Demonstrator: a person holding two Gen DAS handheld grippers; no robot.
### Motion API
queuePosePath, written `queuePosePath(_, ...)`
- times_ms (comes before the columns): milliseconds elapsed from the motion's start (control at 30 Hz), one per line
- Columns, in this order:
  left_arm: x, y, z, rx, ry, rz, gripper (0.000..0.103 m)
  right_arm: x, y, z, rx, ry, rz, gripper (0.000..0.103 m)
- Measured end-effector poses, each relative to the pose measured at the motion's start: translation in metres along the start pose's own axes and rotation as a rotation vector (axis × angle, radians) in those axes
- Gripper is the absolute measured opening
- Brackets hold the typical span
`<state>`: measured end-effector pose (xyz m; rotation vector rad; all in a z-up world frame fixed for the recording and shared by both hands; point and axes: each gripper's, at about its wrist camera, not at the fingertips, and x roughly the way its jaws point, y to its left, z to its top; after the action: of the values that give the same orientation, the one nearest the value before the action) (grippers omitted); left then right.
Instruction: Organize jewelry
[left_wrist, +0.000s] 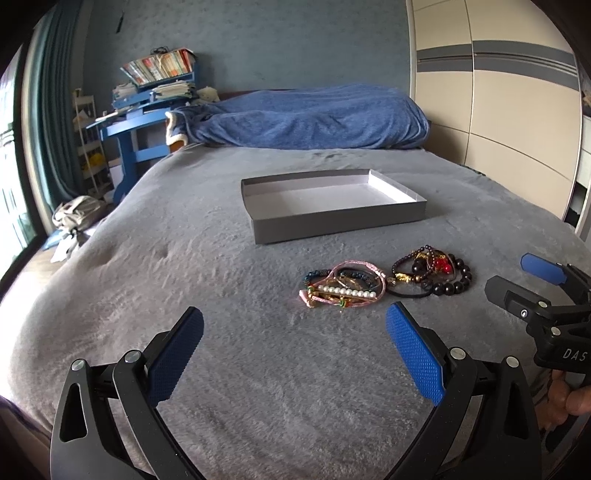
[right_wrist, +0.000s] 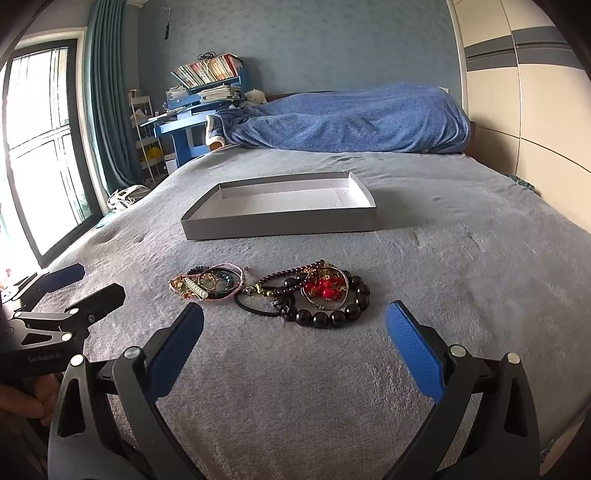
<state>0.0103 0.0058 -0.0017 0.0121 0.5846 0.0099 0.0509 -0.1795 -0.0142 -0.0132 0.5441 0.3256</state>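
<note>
Grey plush cover (right_wrist: 461, 258) lies over the whole bed, and at the far end of the bed a blue blanket (right_wrist: 351, 118) is heaped from side to side. Beyond the far left corner of the bed stands a blue desk (right_wrist: 192, 122) with books and papers piled on it, and a teal curtain (right_wrist: 107, 92) hangs beside a big window (right_wrist: 40, 147); along the right side runs a cream wardrobe (left_wrist: 517, 110) with grey stripes. Near the middle of the bed sits a shallow grey box (right_wrist: 280, 223), open at the top and with nothing inside. Between the box and the near edge lie two small heaps of jewelry just beside each other: pink cord and pearl bracelets (left_wrist: 341, 290) on the left, dark and red bead bracelets (right_wrist: 325, 295) on the right. Nothing stands between the grippers and the heaps. On the body of the right tool the white letters "DAS" can be read in the left view; a small print on the left tool is too blurred to read. The left gripper (left_wrist: 295, 354) has its blue pads wide apart, holding nothing and touching nothing, above the cover close to the near edge. The right gripper (right_wrist: 295, 354) is equally spread and empty, its fingers on either side of the dark bead heap in view.
</note>
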Motion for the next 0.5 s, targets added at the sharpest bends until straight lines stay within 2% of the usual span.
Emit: queuePosePath(500, 0.0016, 0.0000, -0.0015, -0.002, 0.008, 0.002, 0.098, 0.0006, -0.0015, -0.0001, 0.010, 0.011, 0.003, 0.098)
